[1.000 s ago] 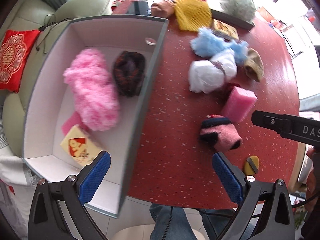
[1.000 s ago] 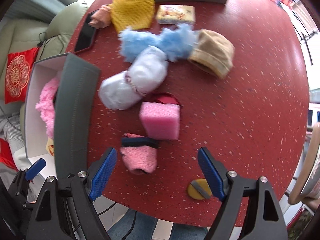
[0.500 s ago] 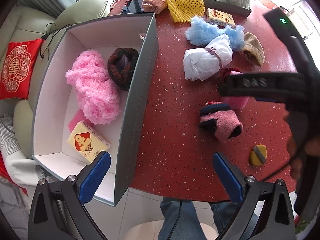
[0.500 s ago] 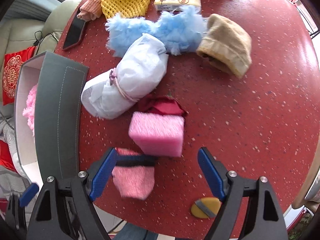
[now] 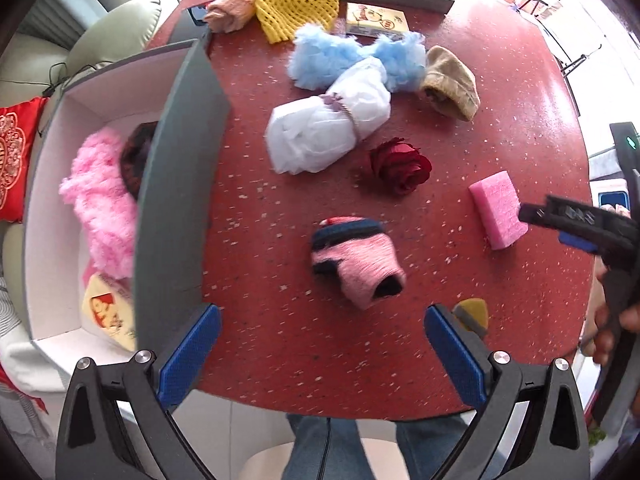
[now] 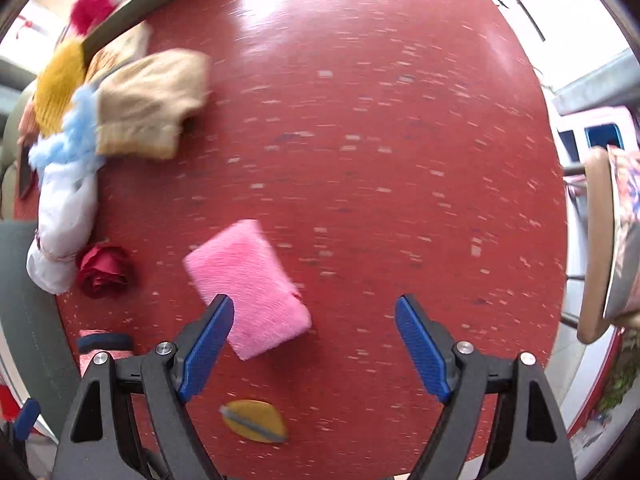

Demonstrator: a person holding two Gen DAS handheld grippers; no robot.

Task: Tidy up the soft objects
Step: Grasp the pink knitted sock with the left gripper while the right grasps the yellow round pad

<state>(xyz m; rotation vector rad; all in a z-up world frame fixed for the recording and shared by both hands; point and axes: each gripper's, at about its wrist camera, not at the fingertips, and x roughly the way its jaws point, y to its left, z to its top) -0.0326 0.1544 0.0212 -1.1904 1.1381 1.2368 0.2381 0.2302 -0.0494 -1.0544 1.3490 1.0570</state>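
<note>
Round red speckled table [image 5: 500,80], green sofa [image 5: 116,32], red cushion [image 5: 12,156], bright daylight

No writing I can read: the red print on the yellow packet [image 5: 107,312] in my box [image 5: 176,184] is too blurred.

Table [image 5: 500,92] was glossy red w/ pale flecks. Sponge [image 6: 248,284] looked porous pink foam, matt. Sock [image 5: 356,260] was fuzzy knit, pink & navy. Rose [image 5: 400,164] looked like cloth. White bundle [image 5: 324,128] was crinkly thin plastic or paper, can't tell. Box [image 5: 176,184] had matt grey outside, smooth white inside. Gripper pads [image 6: 208,348] were textured blue rubber.
</note>
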